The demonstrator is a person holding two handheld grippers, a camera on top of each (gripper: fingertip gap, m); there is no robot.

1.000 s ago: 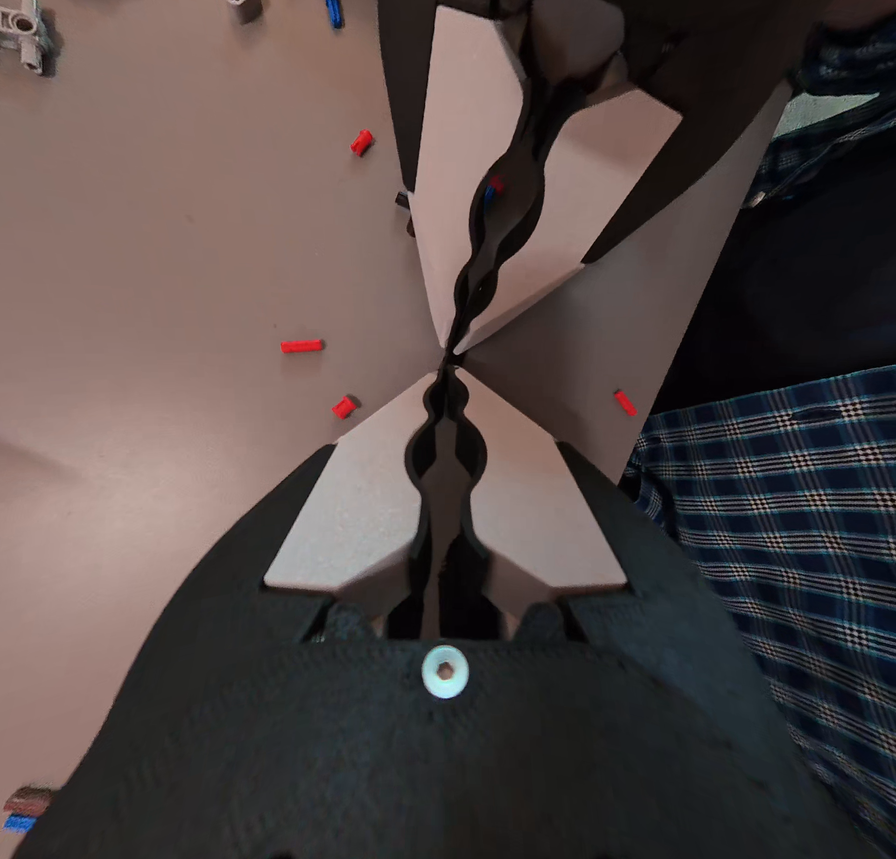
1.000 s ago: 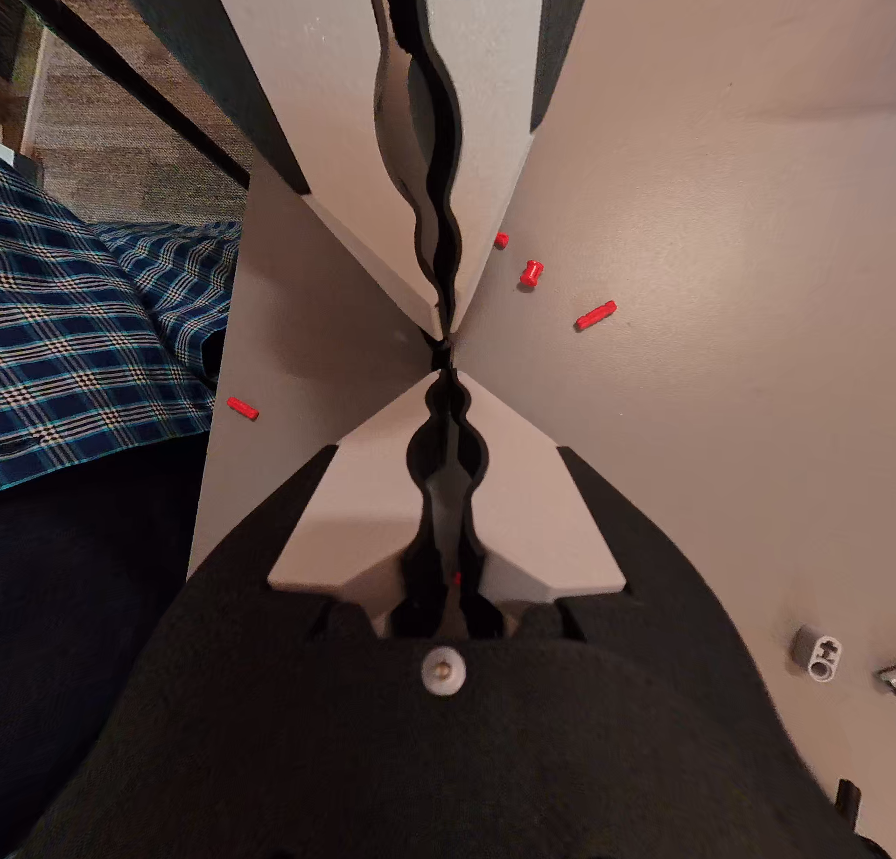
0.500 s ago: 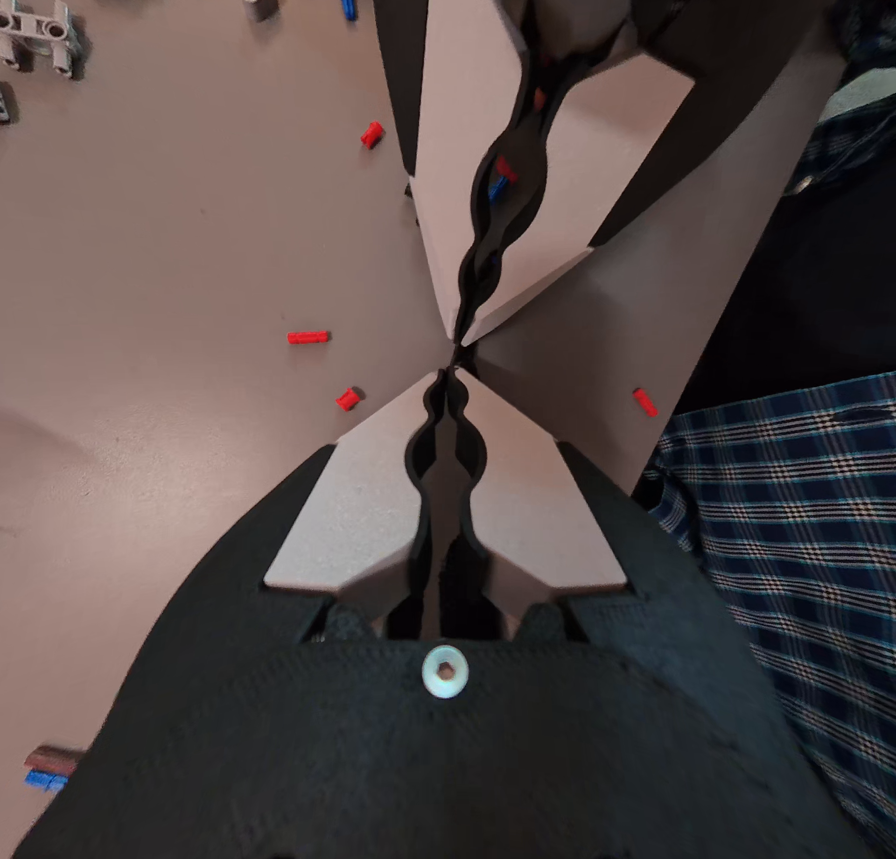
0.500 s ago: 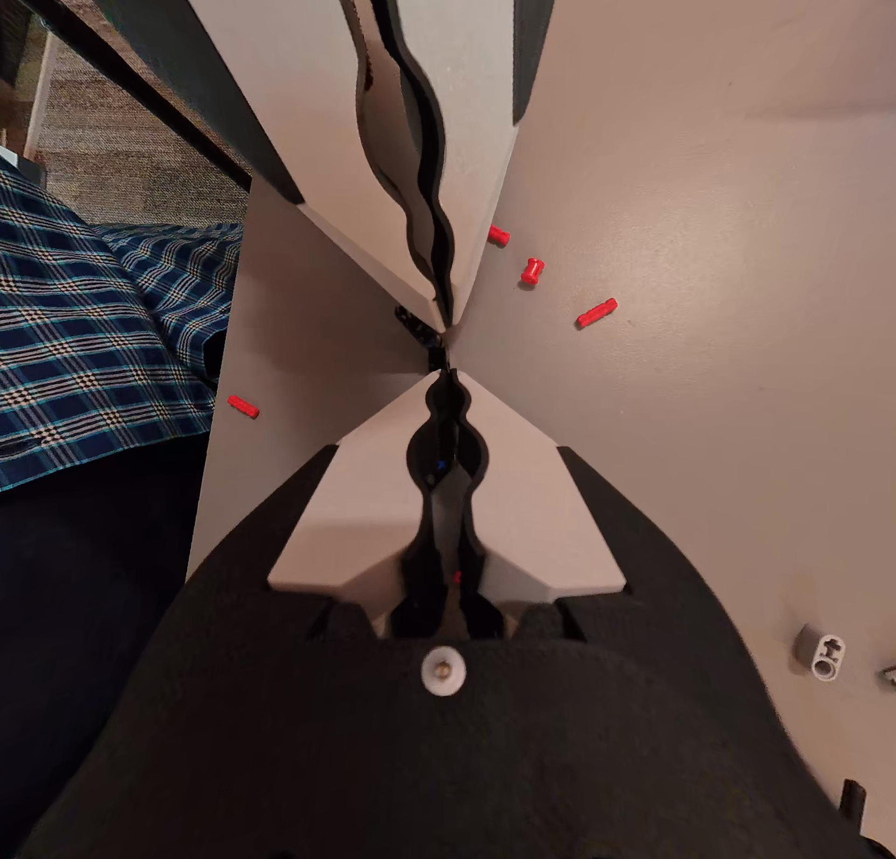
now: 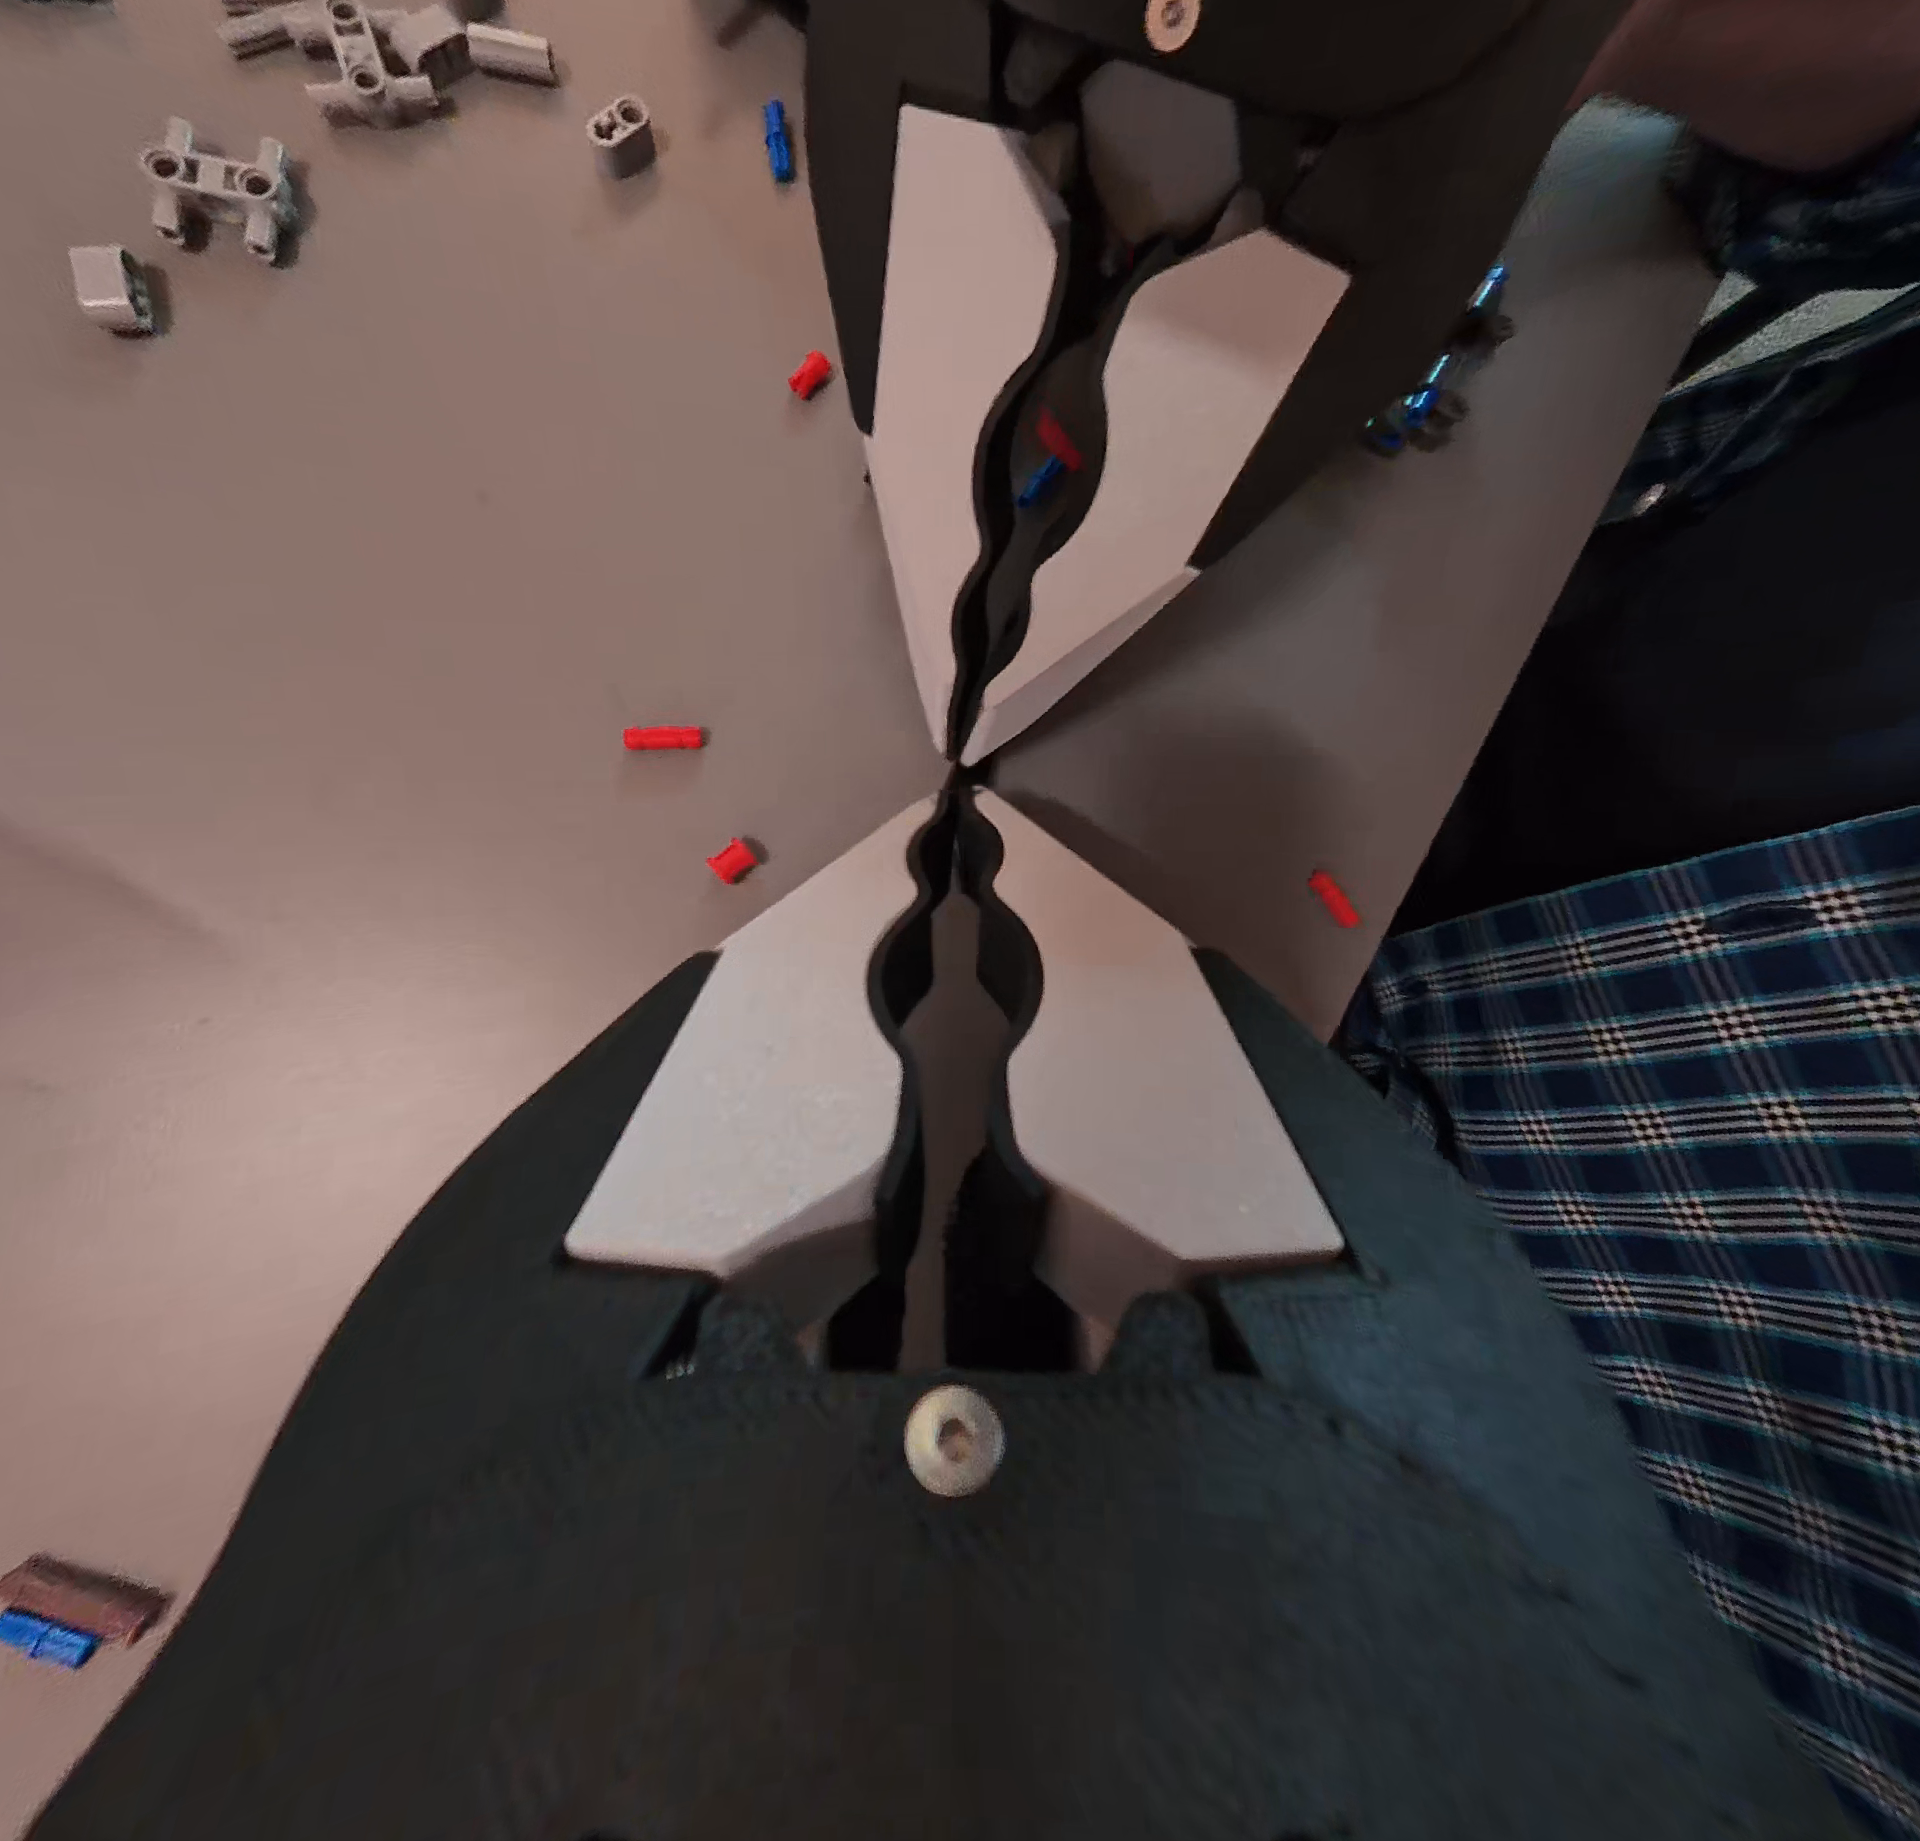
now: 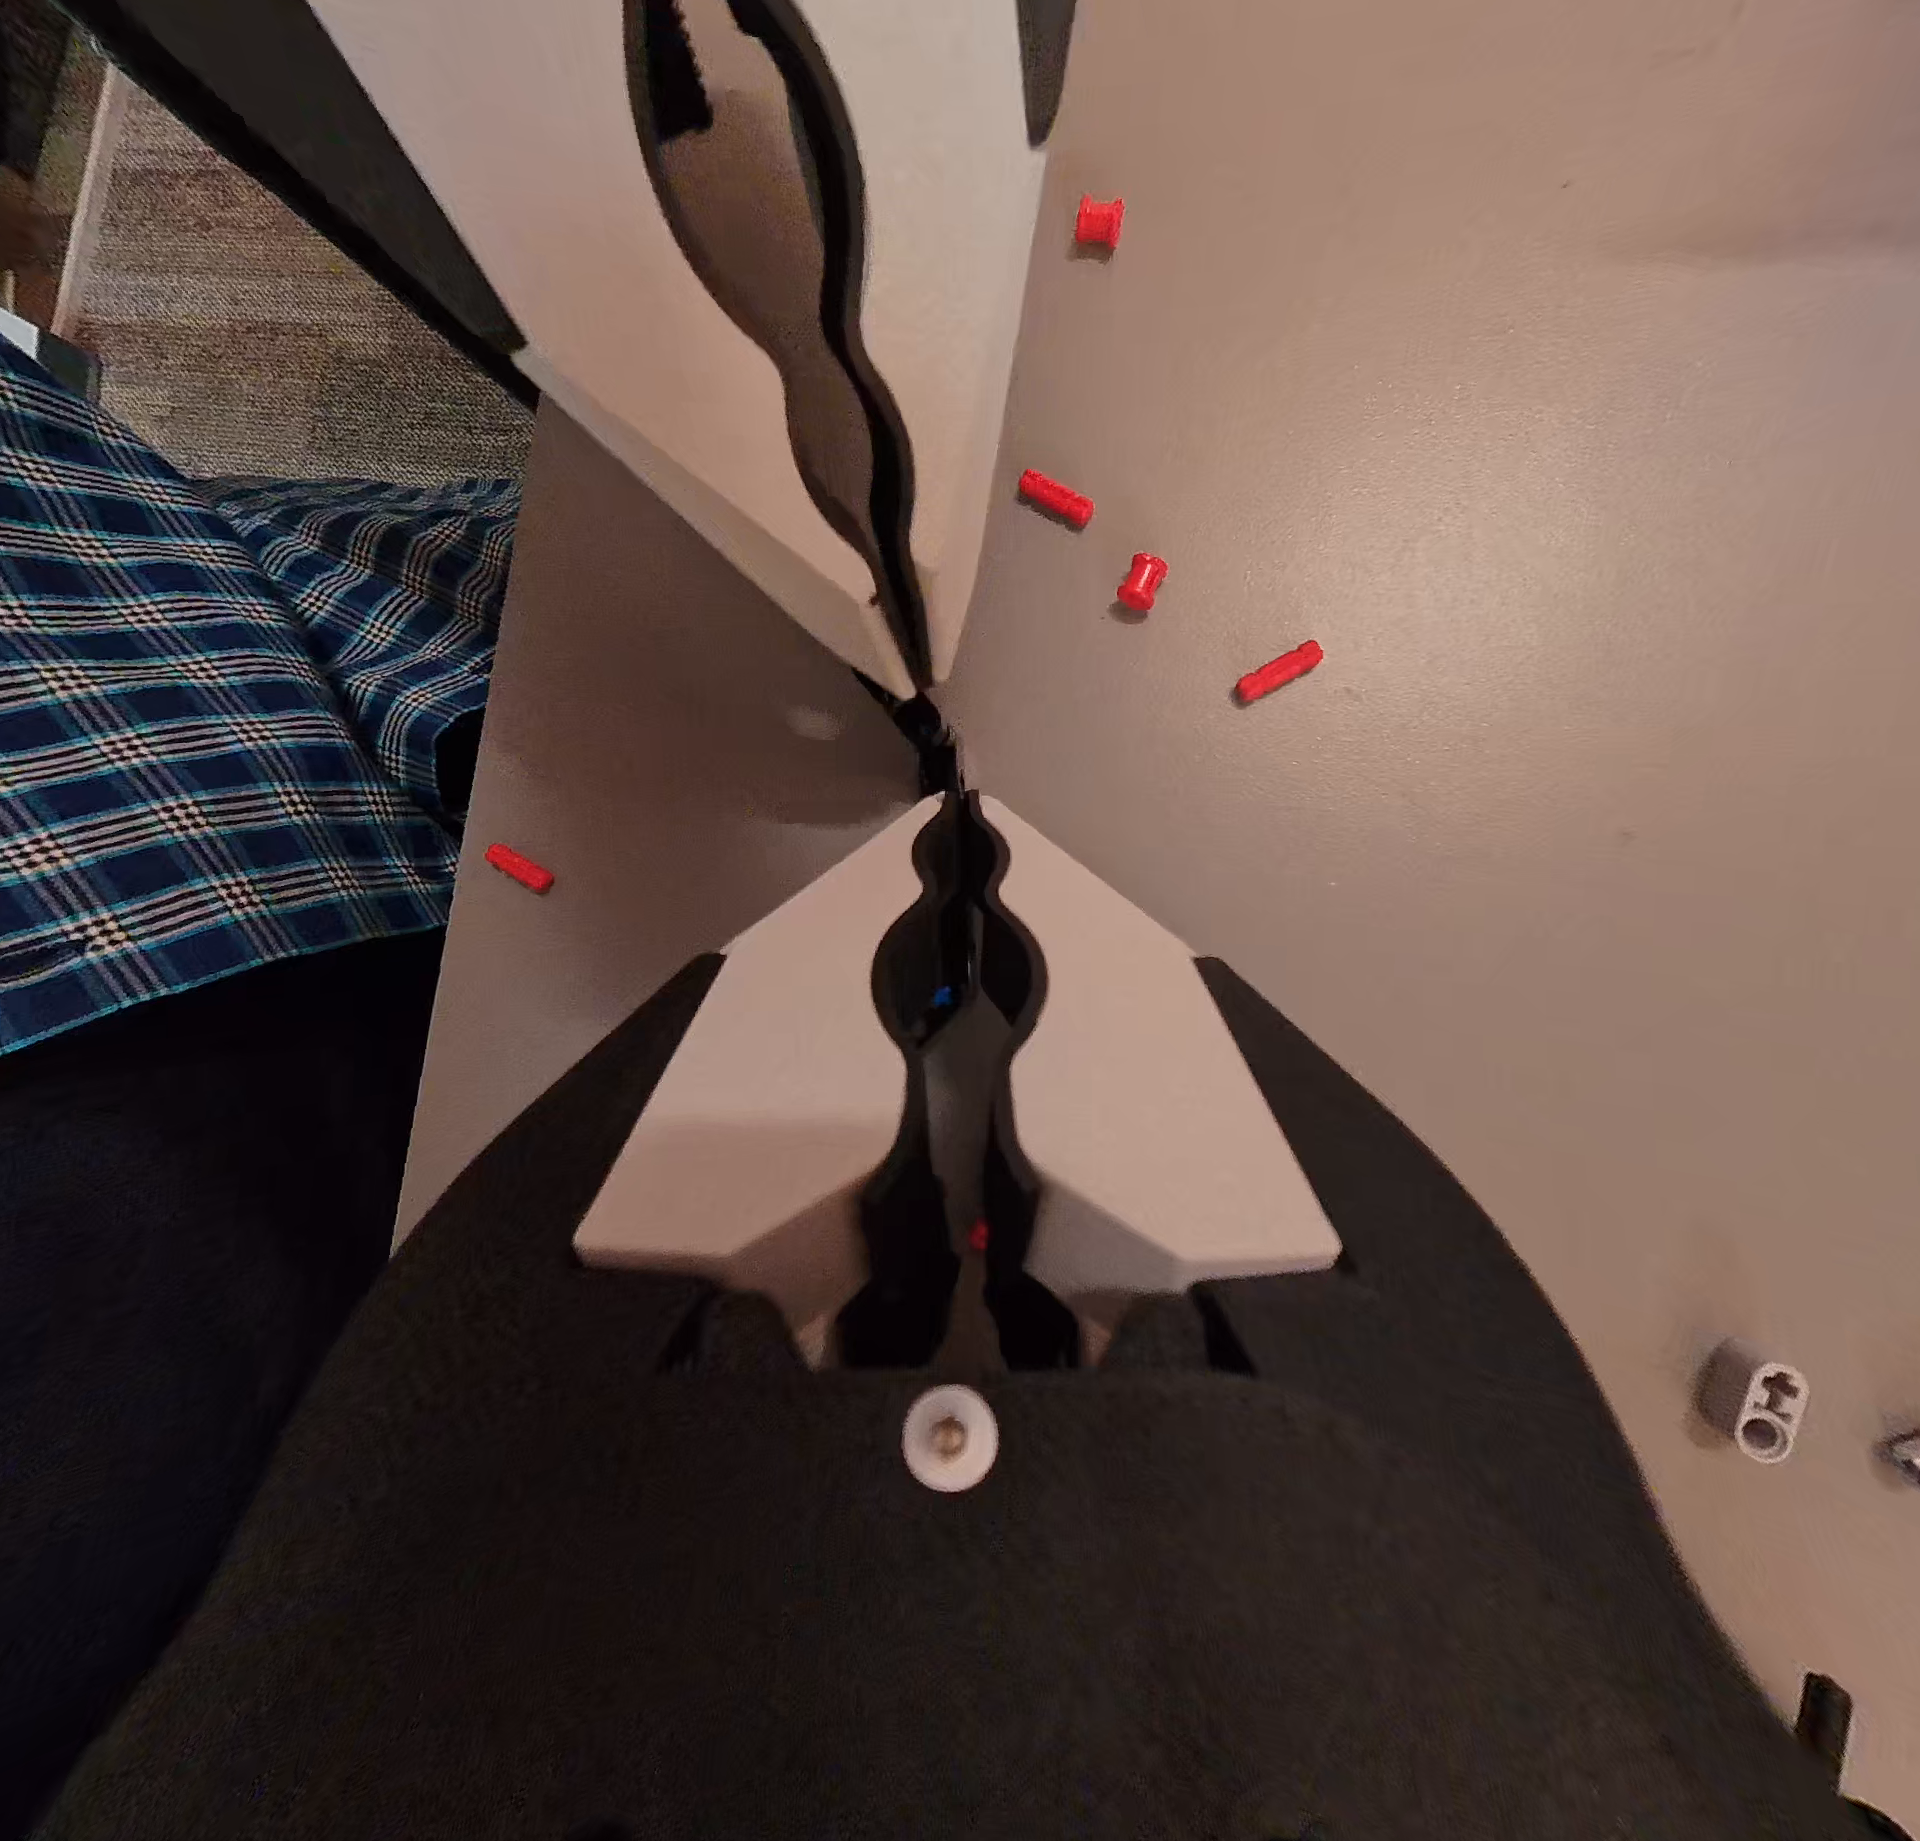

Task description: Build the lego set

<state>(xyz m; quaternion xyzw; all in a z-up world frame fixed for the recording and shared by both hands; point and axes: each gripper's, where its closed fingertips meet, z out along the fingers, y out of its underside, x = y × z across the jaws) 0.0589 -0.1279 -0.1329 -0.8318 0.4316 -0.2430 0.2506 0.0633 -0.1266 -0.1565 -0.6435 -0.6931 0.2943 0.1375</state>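
Holding both tongs tip to tip above the beige table point(image 5: 312, 596): my left gripper point(image 5: 957, 792) and right gripper point(image 6: 948, 792) are each pressed together, pinching between them a small black lego piece point(image 6: 928, 729). Risk: it is tiny, so any twist could pop it out. Table edge lies at 3 o'clock in the left view; open room toward 9, past the loose red pins point(image 5: 663, 738).

Dim, warm indoor light over a tan desk point(image 5: 312, 565)

A soft sheen brightens the desk point(image 6: 1455, 565) in the right wrist view; diffuse shadows pool below the meeting gripper tips; wide-angle lenses bow straight edges toward the frame borders; the grey pieces point(image 5: 343, 46) are fairly crisp, while the nearest black gripper bodies and bottom-left corner smear slightly.
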